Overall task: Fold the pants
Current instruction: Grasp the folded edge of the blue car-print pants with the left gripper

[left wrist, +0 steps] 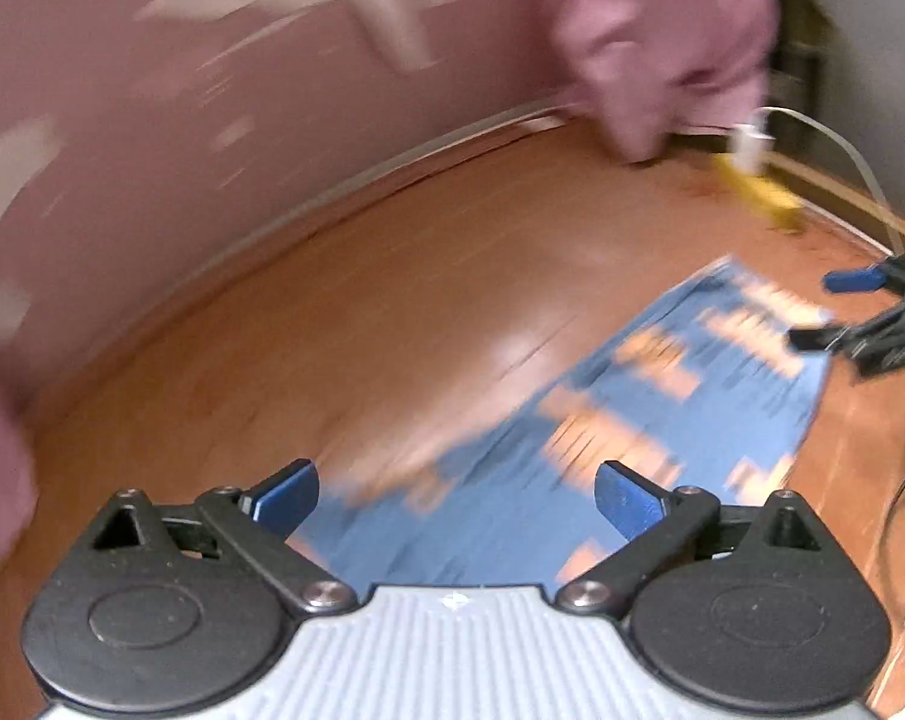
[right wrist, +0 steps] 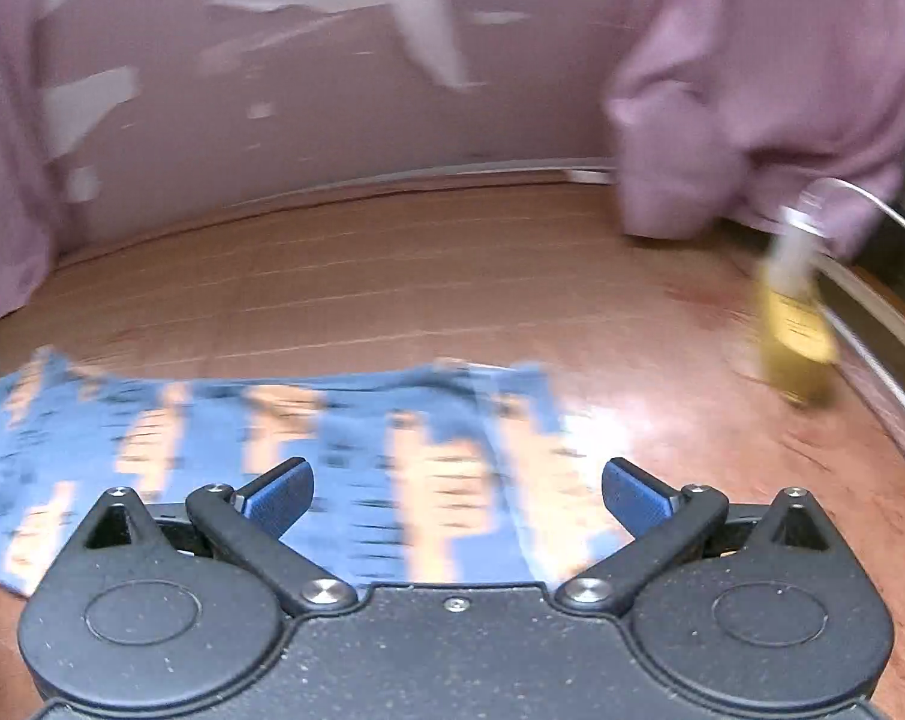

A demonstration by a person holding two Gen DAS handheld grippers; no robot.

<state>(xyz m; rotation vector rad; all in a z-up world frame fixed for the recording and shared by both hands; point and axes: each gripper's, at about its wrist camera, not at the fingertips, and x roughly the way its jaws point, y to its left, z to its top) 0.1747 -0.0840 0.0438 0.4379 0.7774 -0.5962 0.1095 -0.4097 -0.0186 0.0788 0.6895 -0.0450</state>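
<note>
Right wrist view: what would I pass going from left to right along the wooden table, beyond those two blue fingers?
Blue patterned pants → bare wooden table → small yellow bottle, with pink cloth hanging behind it.

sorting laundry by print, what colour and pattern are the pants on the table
Blue pants with pale orange patches and dark marks, blurred by motion; the right wrist view shows them best.

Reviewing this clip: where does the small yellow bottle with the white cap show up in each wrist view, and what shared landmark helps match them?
Left wrist view: the yellow bottle is upper right, on the wooden table near its far edge, beyond the blue patterned pants.
Right wrist view: the bottle is far right, mid-height, to the right of the pants.
Shared landmark: the hanging pink cloth just behind the bottle.
</note>
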